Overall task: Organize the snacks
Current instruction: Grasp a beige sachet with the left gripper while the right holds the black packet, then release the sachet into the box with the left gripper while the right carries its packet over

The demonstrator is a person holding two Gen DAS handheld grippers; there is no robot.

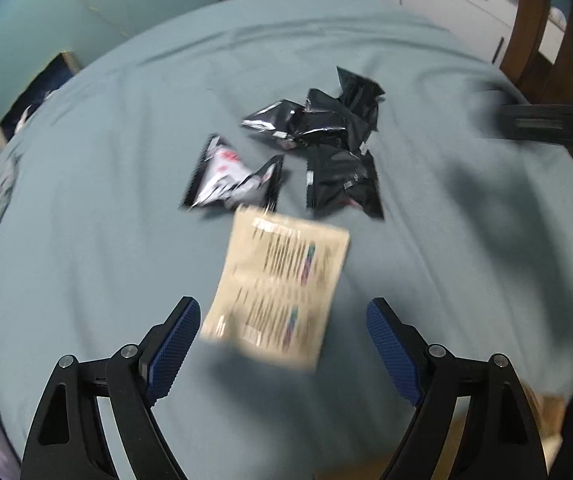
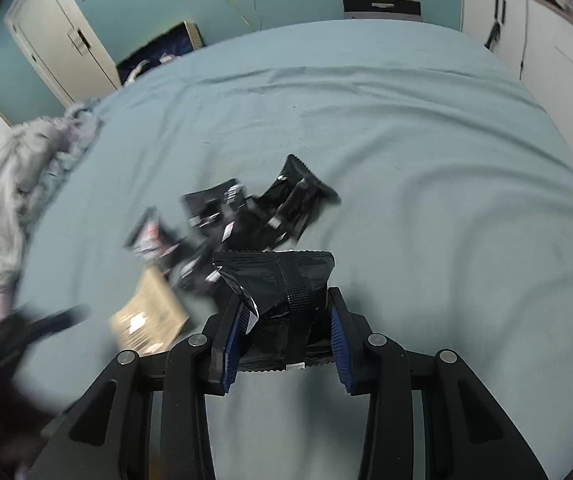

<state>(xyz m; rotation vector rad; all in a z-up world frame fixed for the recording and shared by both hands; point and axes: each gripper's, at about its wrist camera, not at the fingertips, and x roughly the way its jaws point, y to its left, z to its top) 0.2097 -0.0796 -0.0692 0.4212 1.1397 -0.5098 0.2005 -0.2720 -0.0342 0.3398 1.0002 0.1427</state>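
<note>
Black snack packet (image 2: 282, 300) pinched between the right gripper (image 2: 286, 320) jaws, above the bed (image 2: 406, 140).
Left gripper (image 1: 282, 344) jaws wide, empty, over a tan packet (image 1: 278, 288); black packets (image 1: 326, 128) piled nearby.

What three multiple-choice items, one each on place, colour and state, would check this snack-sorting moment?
1. Where does the tan packet lie?
A. On the blue-grey bedsheet, nearer the left gripper than the dark packets
B. On a shelf
C. Inside a box

2. What colour is the packet in the right gripper?
A. Red
B. Black
C. Yellow

3. How do the left gripper's jaws stand?
A. Clamped on a packet
B. Wide apart, empty
C. Out of view

A: it lies flat just ahead of the pads.
B: glossy black wrapper.
B: only sheet and packet beyond them.
</note>
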